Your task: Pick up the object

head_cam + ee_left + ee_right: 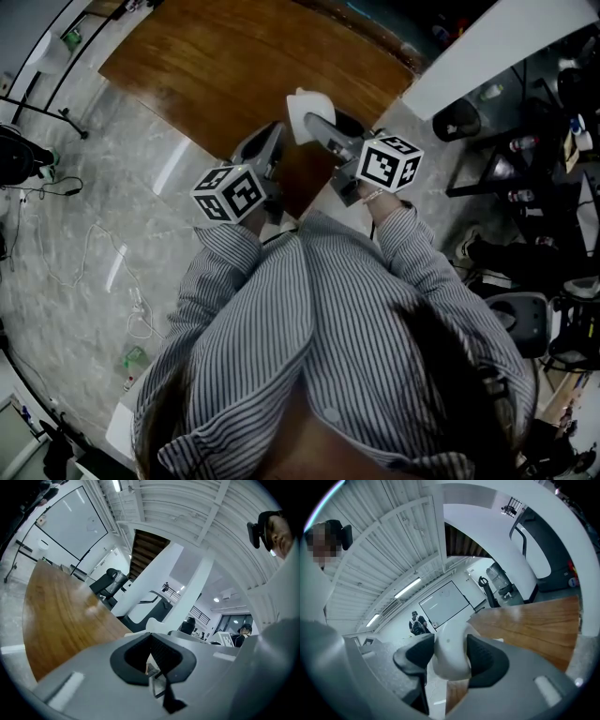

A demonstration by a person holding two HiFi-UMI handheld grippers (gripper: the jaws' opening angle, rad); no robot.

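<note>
The object is a smooth, rounded white thing [300, 108], lifted above the near edge of a brown wooden table [244, 66]. My right gripper [315, 124] is shut on it. In the right gripper view its two dark pads press on either side of the white object [450, 641], with the tabletop [534, 620] behind the right gripper [450, 663]. My left gripper [266, 150] hovers beside it, just to the left, over the table edge. In the left gripper view the left gripper [154, 663] has its dark pads together and nothing between them.
Grey marbled floor with loose cables [94, 253] lies to the left. A long white counter [487, 47], office chairs and clutter [525, 319] fill the right. A person [417, 623] stands far off by a whiteboard, and others [243, 632] sit at desks.
</note>
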